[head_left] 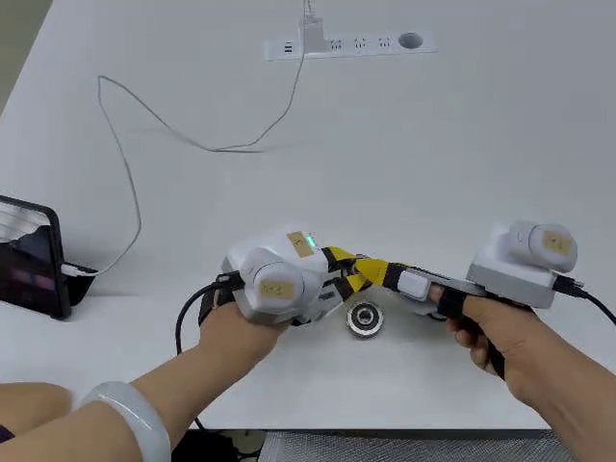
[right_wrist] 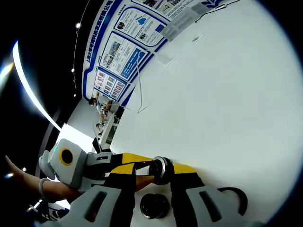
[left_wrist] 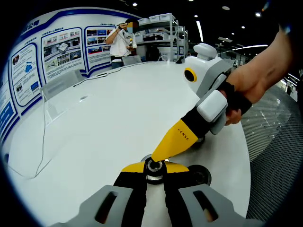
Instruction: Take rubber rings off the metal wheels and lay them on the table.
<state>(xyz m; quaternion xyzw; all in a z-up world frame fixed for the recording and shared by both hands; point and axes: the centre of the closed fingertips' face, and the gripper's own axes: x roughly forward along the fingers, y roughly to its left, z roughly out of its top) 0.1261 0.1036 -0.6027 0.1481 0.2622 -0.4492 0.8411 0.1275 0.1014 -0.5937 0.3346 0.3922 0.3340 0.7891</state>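
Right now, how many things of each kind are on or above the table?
Grippers: 2, left gripper and right gripper
Metal wheels: 2, one in the left jaws, one on the table
Power strip: 1
Phone: 1
Cable: 1
Total: 7
A dark arc by the right gripper is unclear, not counted.

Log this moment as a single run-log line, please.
left gripper: shut on wheel | right gripper: jaws at same wheel, grip unclear | second wheel: on table
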